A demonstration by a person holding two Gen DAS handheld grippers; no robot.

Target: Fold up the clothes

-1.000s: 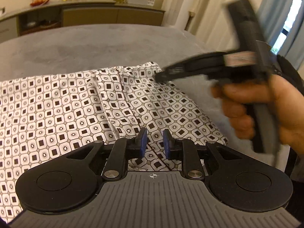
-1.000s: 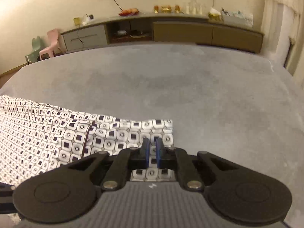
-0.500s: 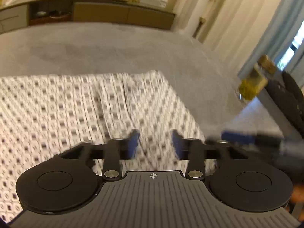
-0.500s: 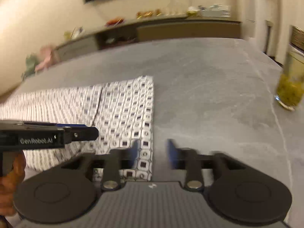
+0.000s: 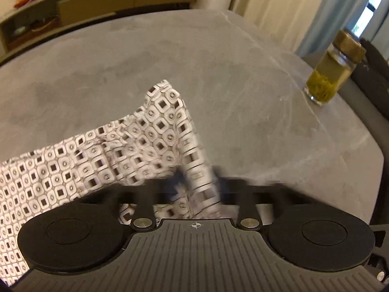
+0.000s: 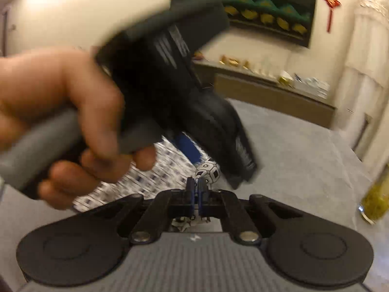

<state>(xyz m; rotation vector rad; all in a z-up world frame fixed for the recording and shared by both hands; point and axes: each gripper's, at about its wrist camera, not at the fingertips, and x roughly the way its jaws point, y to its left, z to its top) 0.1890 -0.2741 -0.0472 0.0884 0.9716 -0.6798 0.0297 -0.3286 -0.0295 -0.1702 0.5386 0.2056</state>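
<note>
Both sets of jaws have just been closing and now pinch the cloth [image 5: 155, 131]: your left gripper [image 5: 197, 182] grips its near end, lifted off the table [image 5: 218, 56], and your right gripper [image 6: 195, 189] is clamped on a bit of the same edge, just under your left hand [image 6: 60, 112]. You look to be starting a fold, with the rest lying flat to the left. Next, carry both corners across together, evenly, well clear of the jar [image 5: 333, 73].
</note>
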